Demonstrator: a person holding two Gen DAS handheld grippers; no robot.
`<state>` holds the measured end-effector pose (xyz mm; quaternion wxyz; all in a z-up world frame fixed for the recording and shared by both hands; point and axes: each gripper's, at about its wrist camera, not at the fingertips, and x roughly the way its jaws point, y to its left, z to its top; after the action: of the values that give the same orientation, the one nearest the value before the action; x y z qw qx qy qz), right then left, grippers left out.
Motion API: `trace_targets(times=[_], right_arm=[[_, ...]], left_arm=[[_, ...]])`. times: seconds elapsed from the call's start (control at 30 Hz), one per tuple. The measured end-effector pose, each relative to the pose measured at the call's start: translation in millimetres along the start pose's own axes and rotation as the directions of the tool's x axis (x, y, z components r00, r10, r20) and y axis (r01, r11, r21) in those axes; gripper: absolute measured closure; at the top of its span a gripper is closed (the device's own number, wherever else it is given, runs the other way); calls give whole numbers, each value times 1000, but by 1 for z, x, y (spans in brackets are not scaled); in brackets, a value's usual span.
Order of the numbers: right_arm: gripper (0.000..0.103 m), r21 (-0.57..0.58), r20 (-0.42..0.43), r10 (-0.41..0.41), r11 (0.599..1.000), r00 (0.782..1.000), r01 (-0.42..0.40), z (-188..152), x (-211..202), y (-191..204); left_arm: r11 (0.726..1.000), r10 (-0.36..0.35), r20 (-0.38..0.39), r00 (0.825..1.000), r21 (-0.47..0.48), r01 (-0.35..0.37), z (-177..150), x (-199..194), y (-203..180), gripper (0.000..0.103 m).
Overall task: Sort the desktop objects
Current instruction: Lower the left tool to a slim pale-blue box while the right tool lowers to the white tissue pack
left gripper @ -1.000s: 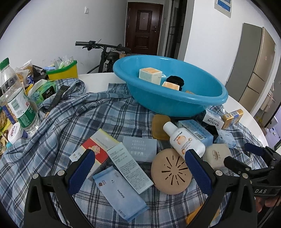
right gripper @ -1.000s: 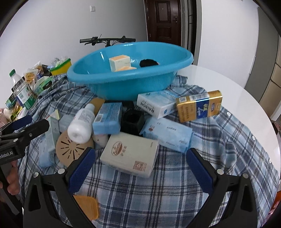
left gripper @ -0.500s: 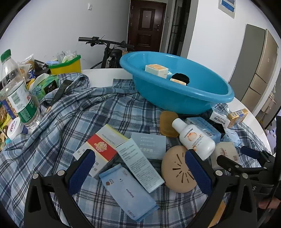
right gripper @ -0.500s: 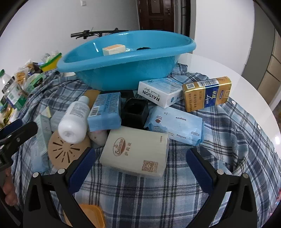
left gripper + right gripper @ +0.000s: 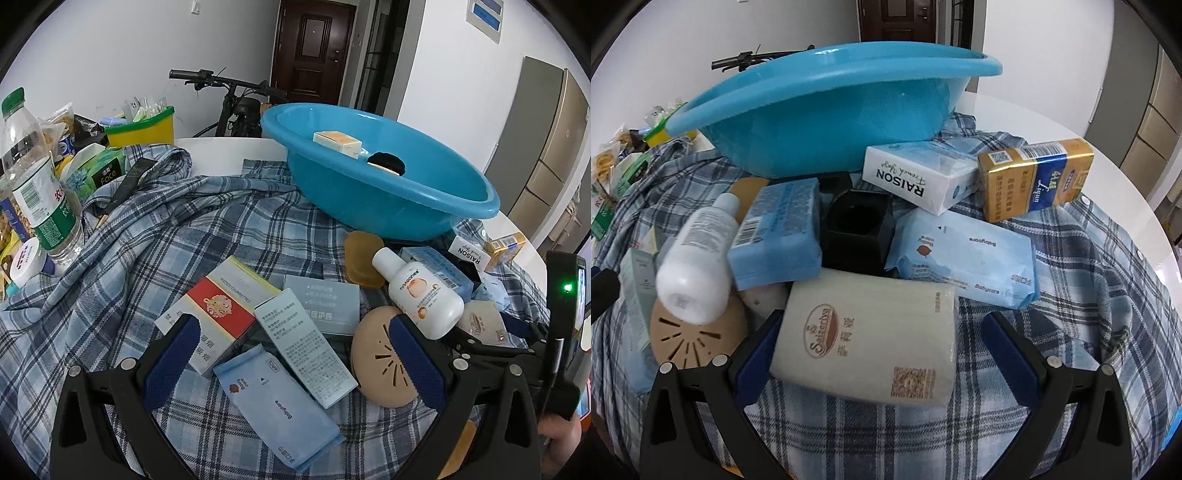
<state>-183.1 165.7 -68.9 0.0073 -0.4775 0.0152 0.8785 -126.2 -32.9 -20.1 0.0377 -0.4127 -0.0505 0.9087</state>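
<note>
Desktop objects lie heaped on a plaid cloth point(image 5: 1071, 332) over the worktop, just in front of the blue basin point(image 5: 827, 110), which already holds a small box point(image 5: 337, 142) and something dark. The right gripper point(image 5: 882, 354) has its fingers spread wide either side of the cream Saiteriya pack point(image 5: 868, 332), nearest to me from the basin; its left pad looks to be touching the pack's edge, the other stands clear. The left gripper point(image 5: 291, 362) is likewise released, holding nothing, above the Babycare pouch point(image 5: 277, 406) and a pale blue carton point(image 5: 306, 350).

The risk I see is in the stacking. A white bottle point(image 5: 698, 258) leans across the tan vented disc point(image 5: 690, 336) and against a blue packet point(image 5: 777, 236), both just beside the cream pack on its basin side. Closing on a soft, wide pack could squeeze it out of the pads, and dragging it out may roll the bottle or pull the loose cloth along.

Compared with a second ago, the right gripper has come down and forward: the basin's inside, visible then, is now hidden behind its wall, and the cream pack fills the gap. The left gripper has edged forward too.
</note>
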Motion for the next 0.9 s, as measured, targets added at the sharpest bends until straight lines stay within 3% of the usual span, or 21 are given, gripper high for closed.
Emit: trace_targets(times=[0.23,0.3,0.4,0.57,0.9], right_arm=[[1,-5,18,5,1000,1000,-5,-1,-1,-1],[18,-20,26,1,1000,1000,-1,-2,-5,1],[25,-41,32,15,999,999,-14,-2,-10,2],[28,-18,33,60,998,998,-60,-5,-18,-8],[29,-82,107,33,996,994,-25,-14,-44,-18]], left_arm=[[1000,1,-11,1000,-2,-1,-1,4,0,0],[1000,1,-11,1000,-2,-1,-1,4,0,0],[1000,2,-12,1000,-1,-2,-1,4,0,0],[1000,3,-13,1000,2,-3,-2,4,0,0],[1000,24,-21,999,3,-24,-4,6,1,0]])
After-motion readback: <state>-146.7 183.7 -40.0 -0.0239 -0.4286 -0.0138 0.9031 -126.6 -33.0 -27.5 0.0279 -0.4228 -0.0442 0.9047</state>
